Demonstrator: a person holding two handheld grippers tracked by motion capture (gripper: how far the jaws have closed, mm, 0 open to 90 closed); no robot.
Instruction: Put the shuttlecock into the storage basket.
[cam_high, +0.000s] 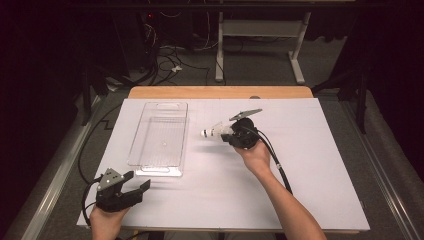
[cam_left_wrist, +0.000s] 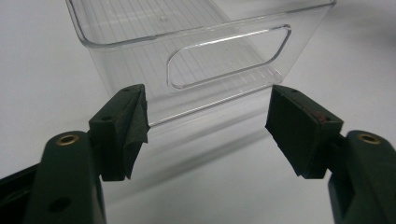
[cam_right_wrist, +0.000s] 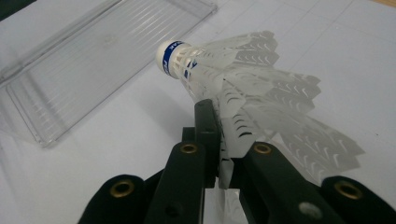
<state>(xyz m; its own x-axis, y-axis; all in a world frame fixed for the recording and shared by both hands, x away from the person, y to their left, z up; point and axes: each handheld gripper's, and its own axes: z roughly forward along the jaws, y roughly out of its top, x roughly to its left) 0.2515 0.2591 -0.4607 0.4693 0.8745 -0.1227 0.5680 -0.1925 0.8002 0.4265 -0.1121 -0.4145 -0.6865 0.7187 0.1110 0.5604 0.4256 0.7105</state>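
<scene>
A wooden table (cam_high: 220, 92) carries a white sheet (cam_high: 310, 165), with a clear plastic bin (cam_high: 159, 138) on it.

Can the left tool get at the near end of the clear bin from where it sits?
Probably yes: the left tool is open and faces the clear bin, with only bare white table between them.

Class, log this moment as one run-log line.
right tool: shut on shuttlecock | left tool: open, facing clear bin | bin: empty
</scene>
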